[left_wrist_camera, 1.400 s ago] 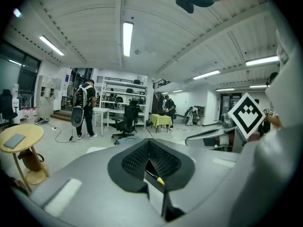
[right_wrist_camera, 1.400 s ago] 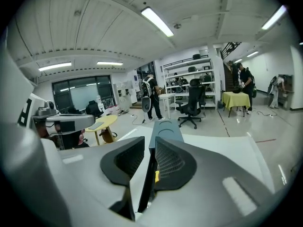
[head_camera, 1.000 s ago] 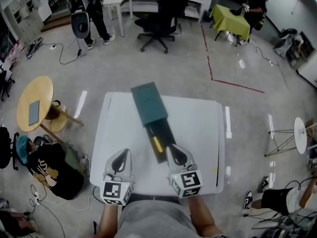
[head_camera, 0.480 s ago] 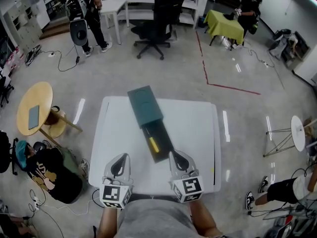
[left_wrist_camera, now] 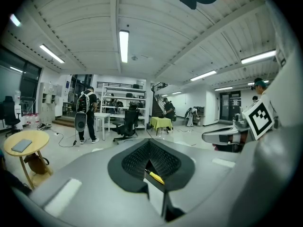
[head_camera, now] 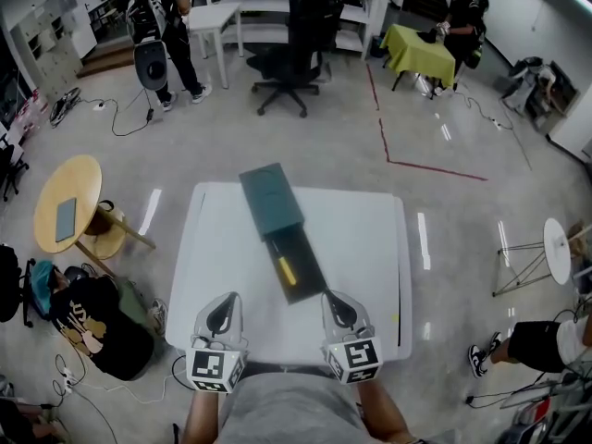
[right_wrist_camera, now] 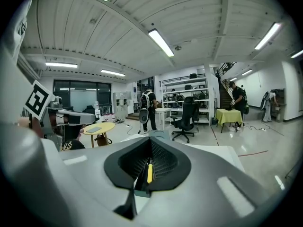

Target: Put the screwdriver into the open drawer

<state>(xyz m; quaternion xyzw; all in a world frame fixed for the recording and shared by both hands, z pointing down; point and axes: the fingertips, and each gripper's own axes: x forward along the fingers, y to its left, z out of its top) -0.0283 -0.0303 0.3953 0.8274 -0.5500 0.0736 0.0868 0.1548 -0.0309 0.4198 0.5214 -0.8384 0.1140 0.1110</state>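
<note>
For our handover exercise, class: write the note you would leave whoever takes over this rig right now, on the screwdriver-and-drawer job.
Left claw: shut, empty, over the table near its front edge.
Right claw: shut, empty, close to the front corner of the drawer.
Screwdriver: lies inside the open drawer, yellow handle showing.
Done: screwdriver is in the drawer.
Left: nothing for this job; the drawer stands open.

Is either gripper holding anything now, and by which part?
Nothing is held. The left gripper and the right gripper are both shut on nothing; the screwdriver lies free in the open drawer.
</note>
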